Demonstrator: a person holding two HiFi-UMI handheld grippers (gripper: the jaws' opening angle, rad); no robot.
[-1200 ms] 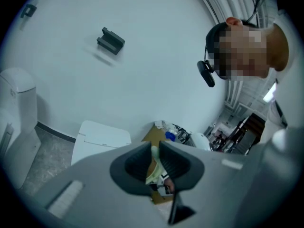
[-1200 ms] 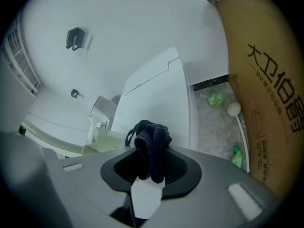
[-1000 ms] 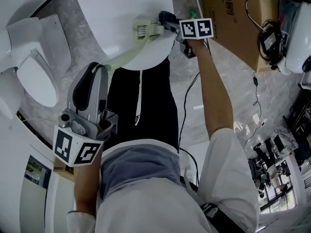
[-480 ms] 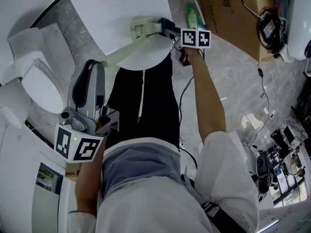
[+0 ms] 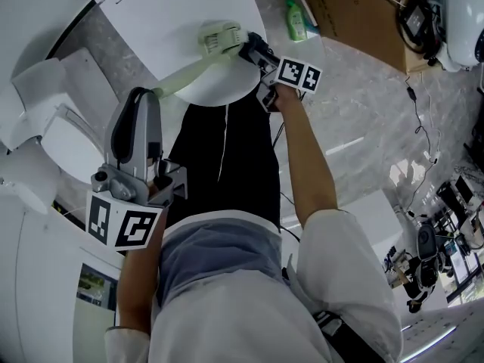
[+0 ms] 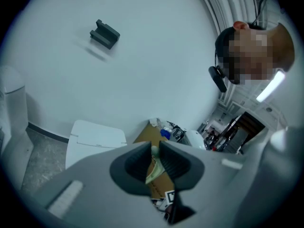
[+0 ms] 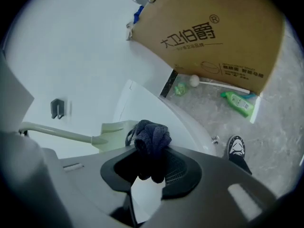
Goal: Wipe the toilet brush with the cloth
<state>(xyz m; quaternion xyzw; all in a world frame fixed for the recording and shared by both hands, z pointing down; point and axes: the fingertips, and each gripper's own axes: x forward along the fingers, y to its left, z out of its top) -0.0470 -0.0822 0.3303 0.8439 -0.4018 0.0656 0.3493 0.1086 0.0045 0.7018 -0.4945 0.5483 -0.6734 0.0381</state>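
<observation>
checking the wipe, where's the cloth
The cloth is bunched in the right gripper, top centre of the head view, beside the brush head.

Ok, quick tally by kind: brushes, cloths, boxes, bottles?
Toilet brush: 1
Cloth: 1
Cardboard box: 1
Green bottle: 1 (a smaller green thing by the box is unclear, not counted)
Total: 4

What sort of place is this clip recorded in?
Likely a bathroom mock-up inside a lab or workshop: a white toilet, with a cardboard box and cabled electronics close by.
</observation>
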